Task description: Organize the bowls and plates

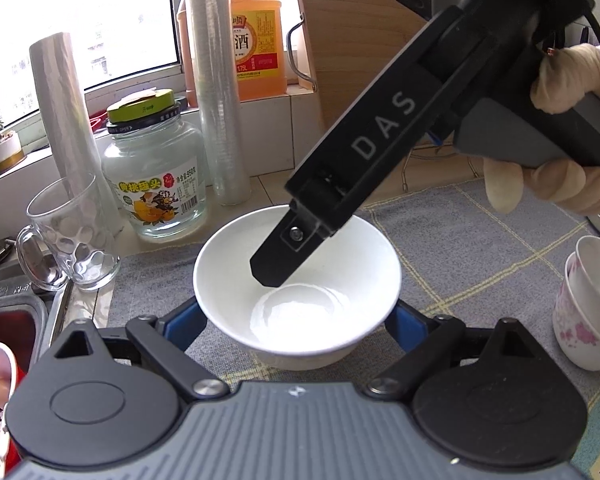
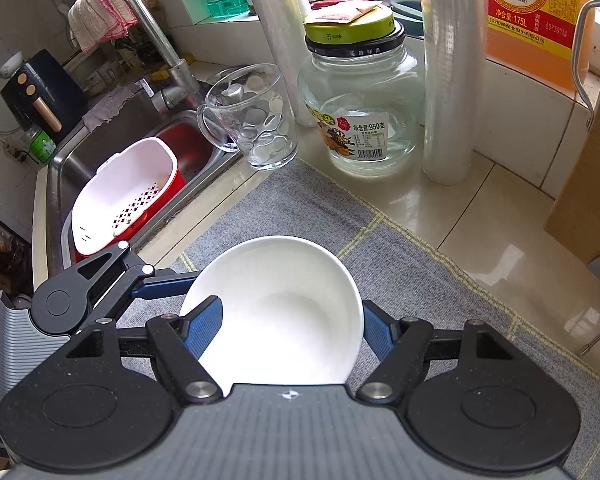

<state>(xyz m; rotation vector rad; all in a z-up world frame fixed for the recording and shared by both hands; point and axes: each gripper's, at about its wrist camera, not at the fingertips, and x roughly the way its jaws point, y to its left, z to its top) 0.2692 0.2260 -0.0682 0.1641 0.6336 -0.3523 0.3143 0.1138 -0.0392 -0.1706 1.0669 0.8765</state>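
- The white bowl (image 2: 278,312) sits between the blue pads of both tools, over the grey checked mat (image 2: 420,280) on the kitchen counter.
- The right gripper (image 2: 292,330) has one blue pad (image 2: 206,326) inside the bowl and one outside, so it pinches the bowl's wall and holds it.
- The left gripper (image 1: 296,320) has its jaws wide, one on each side of the bowl. Its pads look to be right at the bowl's sides, so it seems to hold the bowl across its full width, but the touch is partly hidden.
- I cannot tell if the bowl rests on the mat or is just off it.
- I think the step now is picking up this bowl with both tools.
- Two flowered cups (image 1: 588,304) sit nested at the mat's edge.
- Next, the bowl should go to its stacking spot. Both hands must move together and keep it level.
- The glass mug (image 2: 256,116) and the glass jar (image 2: 360,120) are near, so go slowly.
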